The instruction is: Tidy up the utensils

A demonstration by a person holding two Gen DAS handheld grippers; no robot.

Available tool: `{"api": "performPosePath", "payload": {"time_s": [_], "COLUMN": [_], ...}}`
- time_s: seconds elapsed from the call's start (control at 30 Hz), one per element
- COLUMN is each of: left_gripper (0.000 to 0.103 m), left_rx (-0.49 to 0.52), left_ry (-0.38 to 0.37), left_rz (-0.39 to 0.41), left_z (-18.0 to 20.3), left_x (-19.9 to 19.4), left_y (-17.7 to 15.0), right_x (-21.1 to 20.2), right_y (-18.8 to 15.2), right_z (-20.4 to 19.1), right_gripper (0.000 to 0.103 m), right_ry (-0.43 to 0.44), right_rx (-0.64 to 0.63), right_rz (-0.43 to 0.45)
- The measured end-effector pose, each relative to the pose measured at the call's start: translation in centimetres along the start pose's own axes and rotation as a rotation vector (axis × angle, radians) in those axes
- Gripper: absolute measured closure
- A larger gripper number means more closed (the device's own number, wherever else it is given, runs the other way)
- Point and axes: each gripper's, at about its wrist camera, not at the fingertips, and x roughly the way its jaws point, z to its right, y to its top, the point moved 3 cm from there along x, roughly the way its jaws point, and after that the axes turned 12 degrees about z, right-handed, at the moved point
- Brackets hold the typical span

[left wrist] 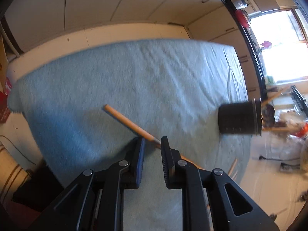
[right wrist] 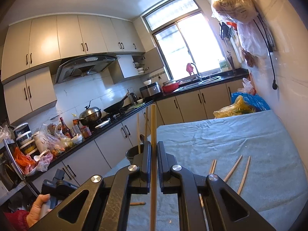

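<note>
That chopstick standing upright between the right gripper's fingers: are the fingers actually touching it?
Touching. In the right wrist view the fingers of the right gripper press against both sides of the upright chopstick, with no gap showing.

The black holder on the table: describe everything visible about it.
The black holder is a small dark cylindrical cup with a ribbed or mesh-looking wall and a thin rim band, though the left wrist view is blurred. It stands on the blue cloth near the table's edge. In the right wrist view it is partly hidden behind the right gripper; wooden chopsticks and what looks like a spoon stand upright in it.
</note>
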Motion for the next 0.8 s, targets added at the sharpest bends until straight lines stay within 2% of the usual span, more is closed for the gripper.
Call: {"api": "performPosePath", "payload": {"time_s": [0.1, 0.33, 0.43, 0.63, 0.8], "left_gripper": [0.08, 0.081, 0.083, 0.08, 0.075], "left_rx": [0.047, 0.17, 0.28, 0.367, 0.456], "left_ry": [0.011, 0.092, 0.165, 0.246, 0.296], "left_rz": [0.004, -0.018, -0.056, -0.143, -0.187], "left_z": [1.3, 4.1, 6.3, 9.5, 11.8], "left_x": [1.1, 3.2, 4.9, 8.0, 9.8], "left_y": [1.0, 3.7, 4.9, 7.8, 8.5], "right_x": [-0.1, 0.4, 0.4, 0.6, 0.6], "right_y": [-0.2, -0.2, -0.2, -0.3, -0.3], "right_z": [0.2, 0.4, 0.5, 0.3, 0.1], "right_gripper": [0.096, 0.096, 0.096, 0.096, 0.096], "right_ry": [-0.002, -0.017, -0.024, -0.028, -0.034], "right_rx": [0.006, 0.011, 0.016, 0.027, 0.029], "right_rz": [-0.001, -0.008, -0.01, -0.017, -0.018]}}
